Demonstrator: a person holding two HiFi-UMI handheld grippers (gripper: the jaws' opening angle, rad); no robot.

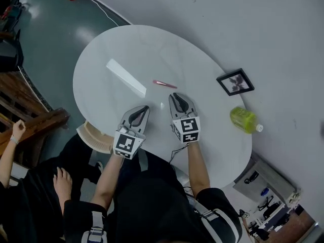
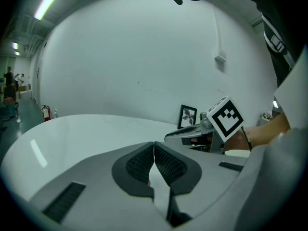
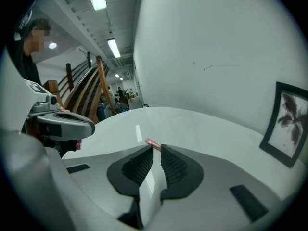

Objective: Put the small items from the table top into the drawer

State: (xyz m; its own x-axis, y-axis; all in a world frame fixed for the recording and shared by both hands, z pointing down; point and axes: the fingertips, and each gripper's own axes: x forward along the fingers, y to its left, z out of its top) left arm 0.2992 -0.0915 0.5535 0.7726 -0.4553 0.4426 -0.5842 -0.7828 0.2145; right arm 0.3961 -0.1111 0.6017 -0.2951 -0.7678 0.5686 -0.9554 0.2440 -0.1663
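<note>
1. Right gripper view: the right gripper (image 3: 157, 149) is pinched nearly closed and empty; the left gripper (image 1: 146, 108) is closed and empty too.
2. A slim pink item (image 1: 164, 83) lies just ahead on the table (image 1: 116, 44), not yet picked up.
3. A beige shape (image 1: 95, 136) at the near edge may be the drawer; nothing seems stowed yet.

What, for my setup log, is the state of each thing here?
left gripper: shut, empty.
right gripper: shut, empty.
pink pen: lying flat on the table, untouched.
green bottle: on its side, capped.
picture frame: standing upright.
</note>
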